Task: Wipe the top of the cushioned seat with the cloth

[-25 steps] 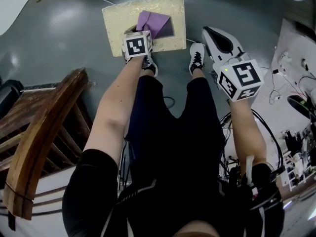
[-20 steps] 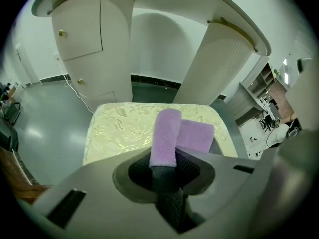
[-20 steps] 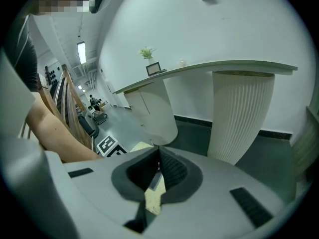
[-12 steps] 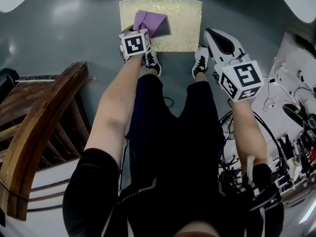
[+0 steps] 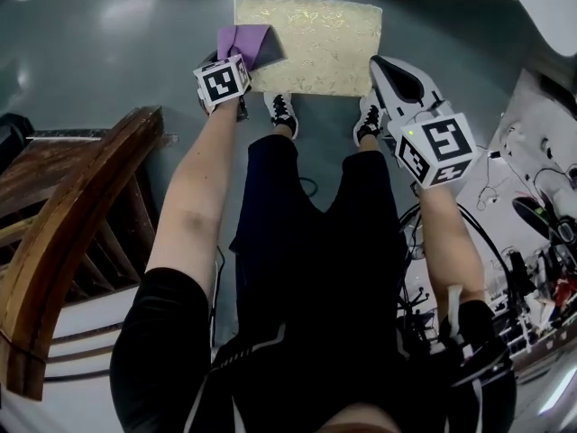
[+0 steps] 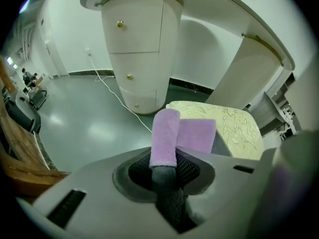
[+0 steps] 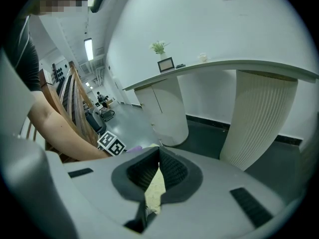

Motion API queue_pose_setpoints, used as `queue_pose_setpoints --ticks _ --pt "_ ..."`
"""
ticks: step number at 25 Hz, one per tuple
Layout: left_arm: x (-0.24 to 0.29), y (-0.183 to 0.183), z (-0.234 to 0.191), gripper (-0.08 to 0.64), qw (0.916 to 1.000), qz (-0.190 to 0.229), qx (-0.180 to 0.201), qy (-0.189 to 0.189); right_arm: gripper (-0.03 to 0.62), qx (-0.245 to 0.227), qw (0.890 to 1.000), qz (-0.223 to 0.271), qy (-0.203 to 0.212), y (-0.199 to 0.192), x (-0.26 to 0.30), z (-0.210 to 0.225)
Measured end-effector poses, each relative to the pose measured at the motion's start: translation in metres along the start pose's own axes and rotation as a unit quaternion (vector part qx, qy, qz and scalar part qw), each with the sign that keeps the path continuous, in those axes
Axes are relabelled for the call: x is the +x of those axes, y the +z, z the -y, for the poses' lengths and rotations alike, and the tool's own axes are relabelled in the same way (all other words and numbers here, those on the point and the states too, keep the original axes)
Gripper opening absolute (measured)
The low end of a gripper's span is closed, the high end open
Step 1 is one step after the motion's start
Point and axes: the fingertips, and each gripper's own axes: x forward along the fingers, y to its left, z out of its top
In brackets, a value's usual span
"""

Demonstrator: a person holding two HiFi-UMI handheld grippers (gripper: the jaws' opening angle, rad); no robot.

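The cushioned seat (image 5: 311, 36) is a pale yellow, leaf-patterned pad on the grey floor, just beyond the person's shoes. A purple cloth (image 5: 245, 41) hangs over the seat's left edge, with my left gripper (image 5: 233, 61) shut on it. In the left gripper view, the cloth (image 6: 166, 131) stands rolled between the jaws and its flat part lies against the seat (image 6: 237, 129). My right gripper (image 5: 382, 65) hovers over the seat's right near corner. It is shut with nothing in it, and only a sliver of yellow shows below its closed tips (image 7: 158, 152).
A dark wooden chair (image 5: 68, 233) stands at the left. A white cable (image 6: 113, 94) runs across the floor to a white curved cabinet (image 6: 137, 44). Shoes (image 5: 282, 112) stand at the seat's near edge. Cables and equipment (image 5: 532, 269) crowd the right.
My left gripper has slid left with the cloth, from the seat's middle-left to its left edge. The right gripper has held its place.
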Motion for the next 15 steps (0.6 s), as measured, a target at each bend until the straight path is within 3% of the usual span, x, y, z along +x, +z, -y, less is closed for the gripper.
queue_pose_setpoints --ticks 4,8,11,15 --pt "-0.012 0.0 -0.028 0.078 0.9996 0.007 0.007 0.027 0.006 0.005 1.0 0.002 0.001 -0.002 -0.009 0.002" --pt "-0.043 0.009 -0.053 0.078 0.9959 0.047 -0.008 0.077 0.006 0.006 1.0 0.012 0.001 -0.002 -0.026 0.01" --pt "-0.066 0.018 -0.035 0.078 0.9945 0.082 0.008 0.066 0.006 0.011 1.0 0.024 -0.002 0.002 -0.044 0.023" --pt "-0.084 0.027 0.024 0.078 0.9928 0.112 0.025 0.035 0.006 0.02 0.999 0.044 -0.009 0.006 -0.079 0.047"
